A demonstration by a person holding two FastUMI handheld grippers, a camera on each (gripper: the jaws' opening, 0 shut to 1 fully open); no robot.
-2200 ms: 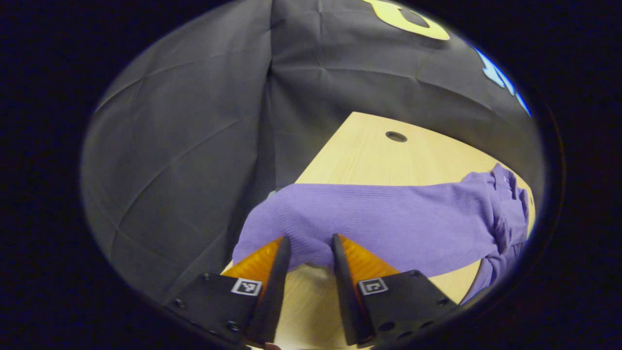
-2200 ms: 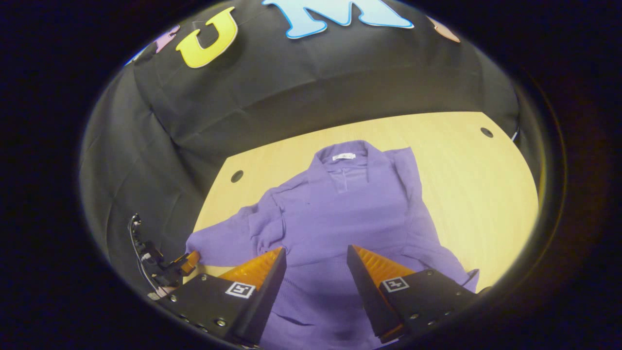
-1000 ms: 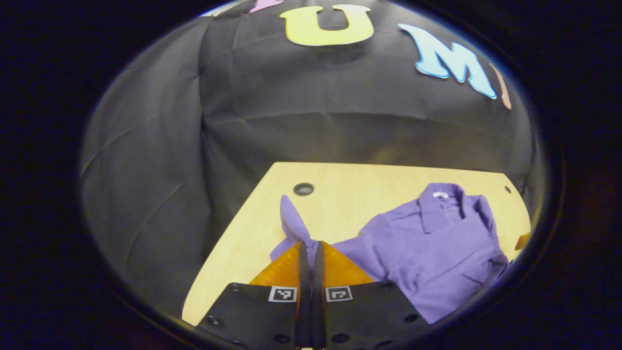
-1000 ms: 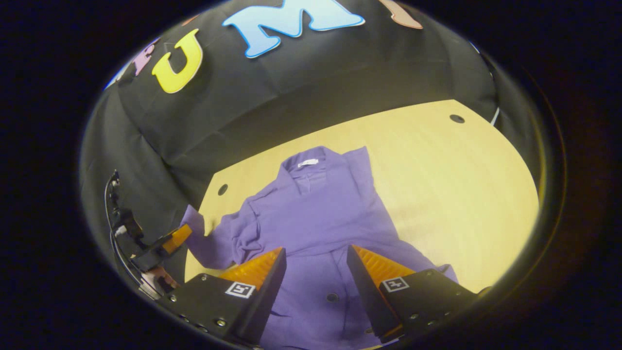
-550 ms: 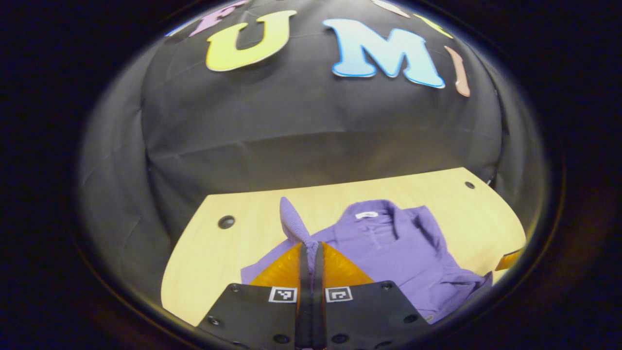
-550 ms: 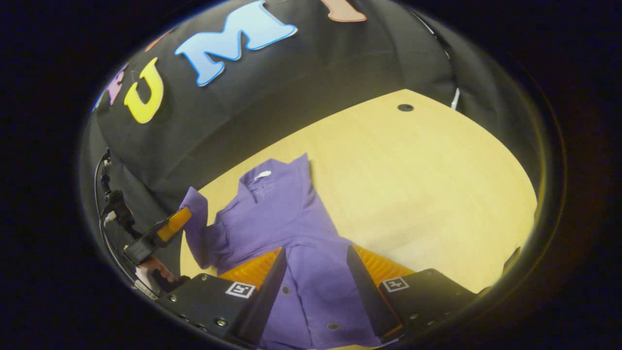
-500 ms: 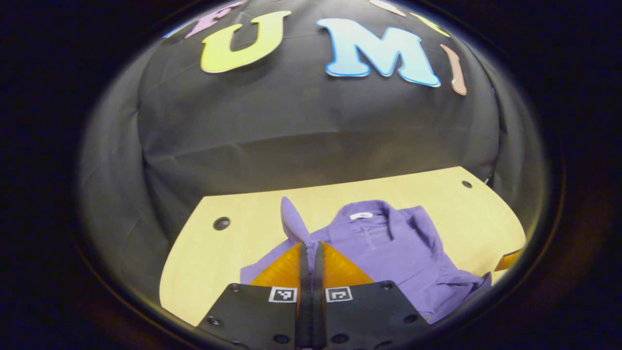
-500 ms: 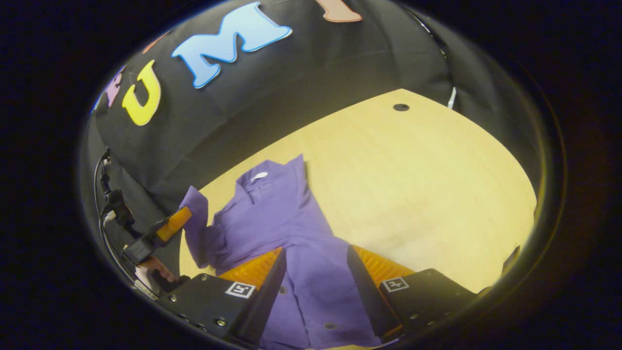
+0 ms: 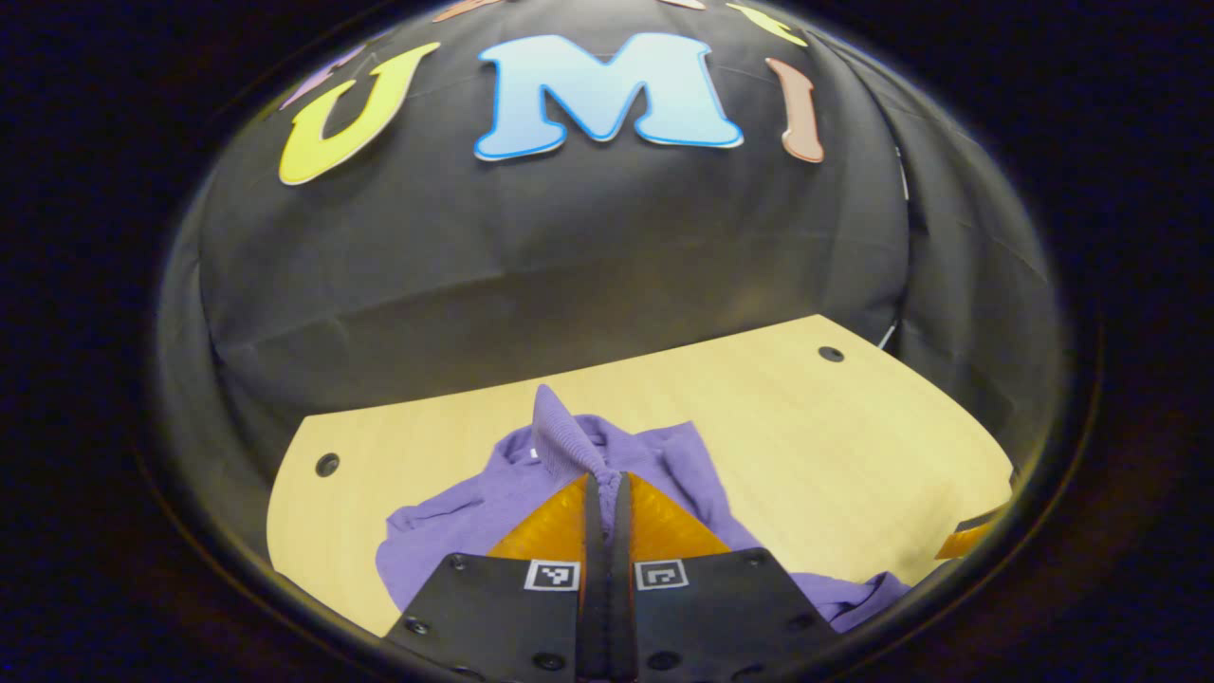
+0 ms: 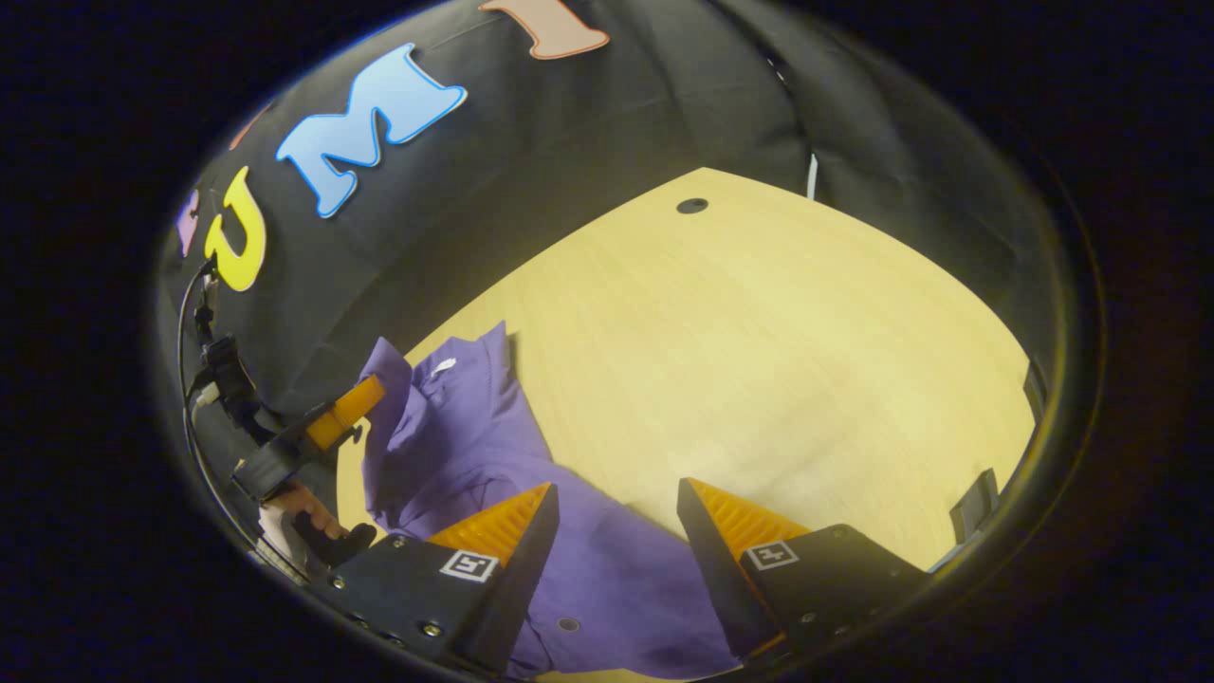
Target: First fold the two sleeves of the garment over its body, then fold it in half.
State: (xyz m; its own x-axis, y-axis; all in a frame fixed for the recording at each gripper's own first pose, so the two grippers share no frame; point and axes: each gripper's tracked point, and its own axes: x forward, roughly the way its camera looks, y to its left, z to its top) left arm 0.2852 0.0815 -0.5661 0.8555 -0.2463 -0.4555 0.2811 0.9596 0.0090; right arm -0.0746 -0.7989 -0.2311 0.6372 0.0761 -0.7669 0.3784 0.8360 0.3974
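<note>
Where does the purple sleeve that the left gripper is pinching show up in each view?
Left gripper view: the sleeve sticks up at bottom centre, right above the left gripper, over the garment.
Right gripper view: the sleeve is at the left, hanging beside that gripper.
Shared landmark: the round hole in the table's far right corner.

Pale wooden table (image 10: 806, 360), round holes (image 10: 692, 206), black cloth wall (image 9: 569, 256)
</note>
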